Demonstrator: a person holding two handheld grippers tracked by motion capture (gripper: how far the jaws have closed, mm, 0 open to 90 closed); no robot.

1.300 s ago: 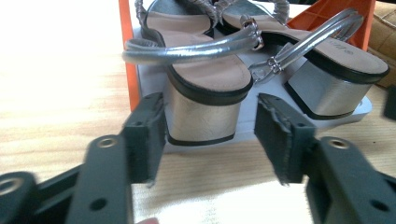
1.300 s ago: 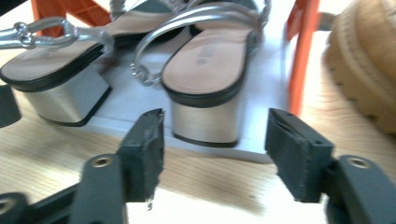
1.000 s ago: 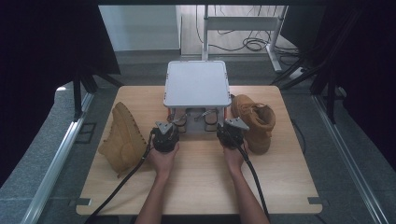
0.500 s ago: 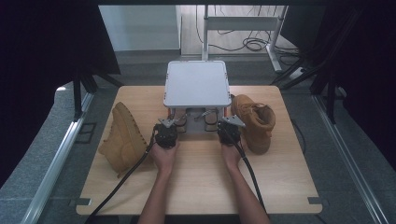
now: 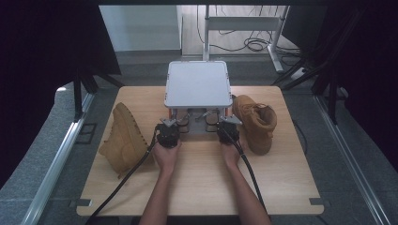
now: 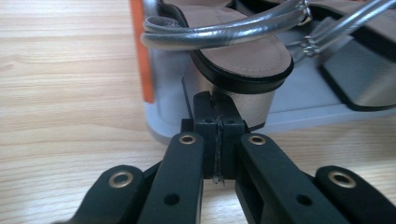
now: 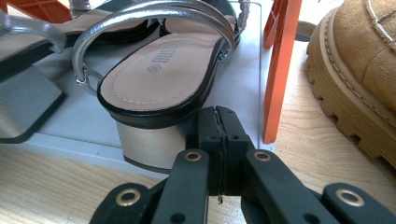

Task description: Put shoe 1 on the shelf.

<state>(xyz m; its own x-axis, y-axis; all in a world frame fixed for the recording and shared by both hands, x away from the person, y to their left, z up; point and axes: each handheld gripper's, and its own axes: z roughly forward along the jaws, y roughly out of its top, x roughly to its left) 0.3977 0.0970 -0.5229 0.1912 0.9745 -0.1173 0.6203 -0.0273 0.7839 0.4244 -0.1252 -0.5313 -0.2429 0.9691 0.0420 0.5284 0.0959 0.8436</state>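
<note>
sandals fill shelf, boots flank it

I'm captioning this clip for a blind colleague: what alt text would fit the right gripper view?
The right gripper, jaws shut with nothing between them, points at the block heel of a silver-strapped sandal on the lower shelf of a grey rack. An orange rack post stands to the right, then a tan boot on the wooden table.

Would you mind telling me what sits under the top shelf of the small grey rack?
Under the top shelf a pair of silver-strapped sandals stands on the lower shelf, heels toward the person. In the high view the top shelf covers most of them.
</note>
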